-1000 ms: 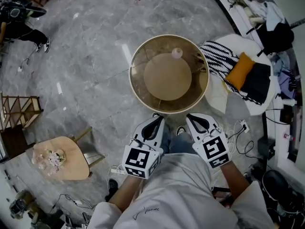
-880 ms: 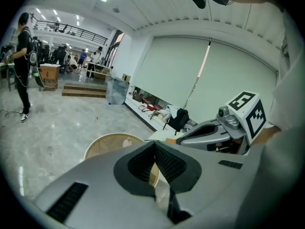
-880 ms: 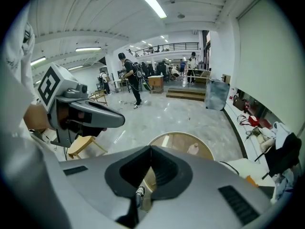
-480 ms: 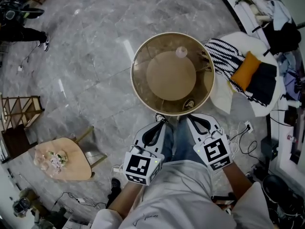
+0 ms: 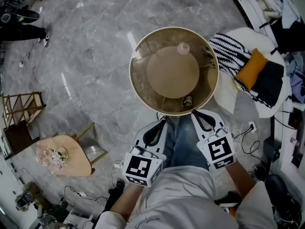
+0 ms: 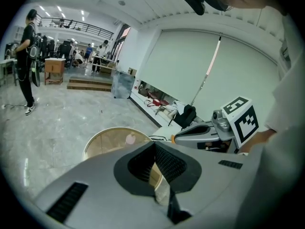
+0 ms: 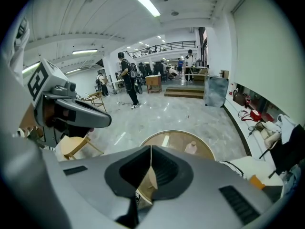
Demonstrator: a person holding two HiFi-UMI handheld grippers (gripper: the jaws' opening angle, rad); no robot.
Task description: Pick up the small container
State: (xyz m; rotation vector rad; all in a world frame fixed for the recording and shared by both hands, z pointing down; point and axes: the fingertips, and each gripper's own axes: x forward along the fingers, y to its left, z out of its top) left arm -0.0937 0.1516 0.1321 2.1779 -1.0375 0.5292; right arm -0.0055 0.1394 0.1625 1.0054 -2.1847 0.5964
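Lowered slightly, the left tool [image 5: 161, 122] and right tool [image 5: 198, 114] were closed, empty, at lower centre. The small container [image 5: 183, 47] stood on the round counter [image 5: 143, 87] above.

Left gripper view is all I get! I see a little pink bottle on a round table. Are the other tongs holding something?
Observer: No, the right gripper has its tongs shut, with nothing between them.
Operator: Is the bottle close to us?
Observer: In the head view the small container stands near the round table's far rim; the left gripper shows by the near rim, like the right.
Operator: Anything on my left?
Observer: A small wooden table with flowers on it.
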